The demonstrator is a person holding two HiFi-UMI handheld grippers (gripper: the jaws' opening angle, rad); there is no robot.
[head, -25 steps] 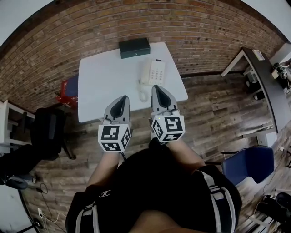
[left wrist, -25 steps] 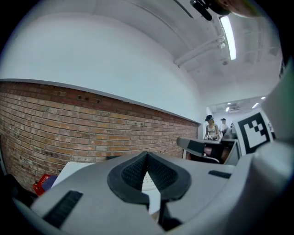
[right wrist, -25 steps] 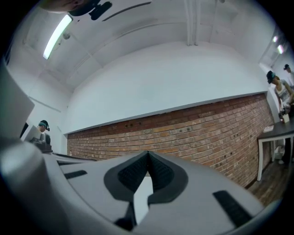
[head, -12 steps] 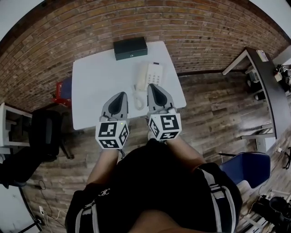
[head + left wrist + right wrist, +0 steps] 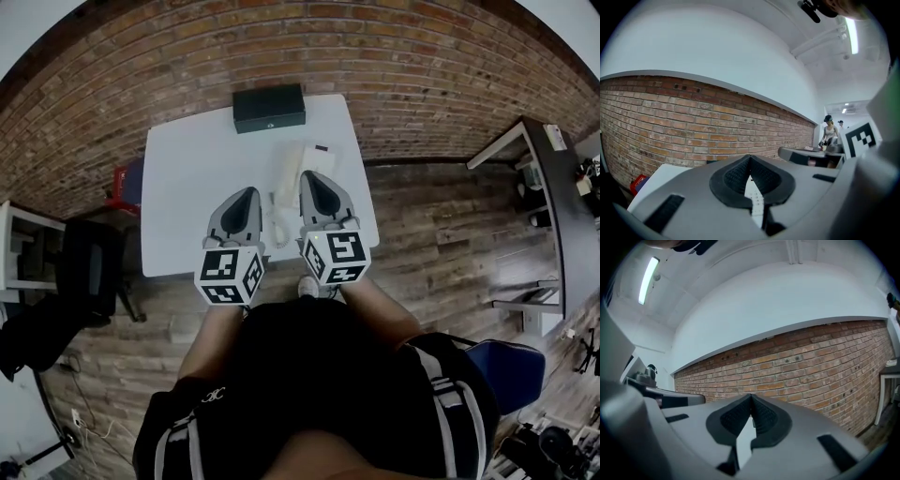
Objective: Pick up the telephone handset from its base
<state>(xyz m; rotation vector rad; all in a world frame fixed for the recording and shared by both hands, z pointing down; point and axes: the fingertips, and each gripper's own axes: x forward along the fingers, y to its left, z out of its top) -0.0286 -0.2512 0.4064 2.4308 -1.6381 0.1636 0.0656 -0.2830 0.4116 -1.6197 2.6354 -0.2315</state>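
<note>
A white telephone (image 5: pixel 298 161) lies on the white table (image 5: pixel 187 178), with its handset (image 5: pixel 283 183) resting along the left side of the base and the cord trailing toward the near edge. My right gripper (image 5: pixel 309 176) hangs over the phone's near right part with its jaws shut and nothing in them. Just left of the phone my left gripper (image 5: pixel 247 193) is shut and empty too. In the left gripper view the tips (image 5: pixel 750 157) meet, and the phone's keypad (image 5: pixel 755 200) shows below them. The right gripper (image 5: pixel 751 397) looks level at the brick wall.
A black box (image 5: pixel 269 108) stands at the table's far edge by the brick wall (image 5: pixel 394 66). A red object (image 5: pixel 125 181) and a black chair (image 5: pixel 89 272) are left of the table. A dark desk (image 5: pixel 548 187) and a blue chair (image 5: pixel 511 370) are at the right.
Both grippers have moved forward over the table toward the phone. The right one now covers the phone's near right part. Both stayed shut.
</note>
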